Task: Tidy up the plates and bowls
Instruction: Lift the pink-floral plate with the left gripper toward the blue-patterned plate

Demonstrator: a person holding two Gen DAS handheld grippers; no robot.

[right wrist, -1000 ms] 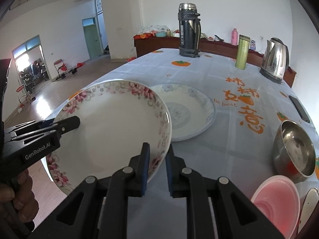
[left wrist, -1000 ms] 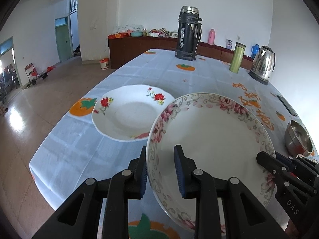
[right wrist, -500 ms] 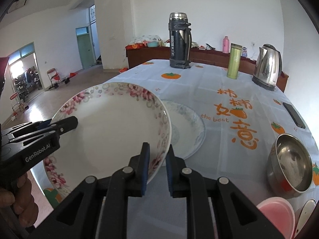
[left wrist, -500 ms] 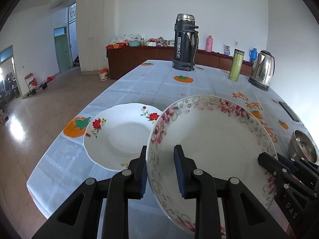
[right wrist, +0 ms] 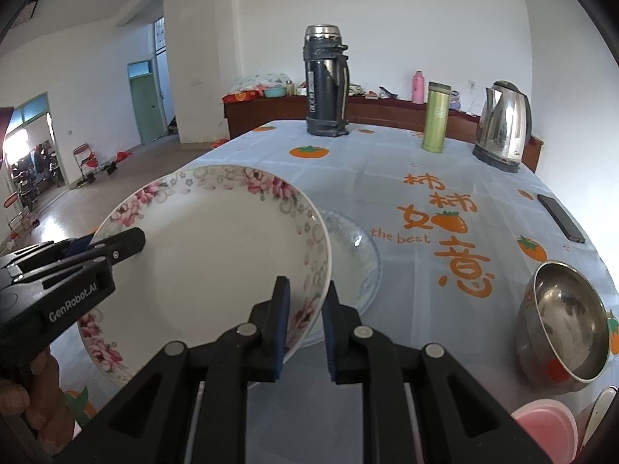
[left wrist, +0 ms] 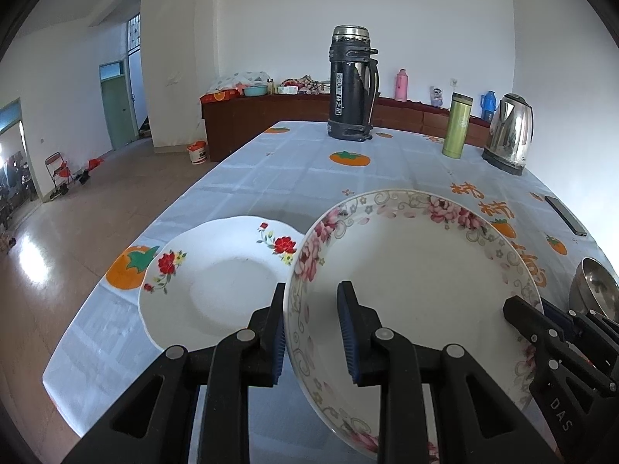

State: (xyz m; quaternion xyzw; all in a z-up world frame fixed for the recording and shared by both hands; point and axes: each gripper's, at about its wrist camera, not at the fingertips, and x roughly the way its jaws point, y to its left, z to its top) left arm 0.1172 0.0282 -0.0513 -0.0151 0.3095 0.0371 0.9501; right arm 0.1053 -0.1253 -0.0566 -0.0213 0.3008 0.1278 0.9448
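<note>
Both grippers hold one pink-flowered plate (left wrist: 418,282) in the air above the table. My left gripper (left wrist: 311,332) is shut on its left rim. My right gripper (right wrist: 305,324) is shut on its right rim; the plate also shows in the right wrist view (right wrist: 216,255). A white plate with red flowers (left wrist: 220,286) lies on the table to the left, below the held plate. A blue-rimmed plate (right wrist: 356,259) lies on the table, partly hidden behind the held plate.
A steel bowl (right wrist: 565,317) and a pink bowl (right wrist: 545,429) sit at the right front. A black thermos (left wrist: 352,85), green flask (left wrist: 458,125), kettle (left wrist: 508,133) and phone (left wrist: 565,214) stand farther back. The table's left edge (left wrist: 116,301) drops to the floor.
Both grippers have lifted the flowered plate and drawn back towards the table's front; the plates on the table look lower and farther.
</note>
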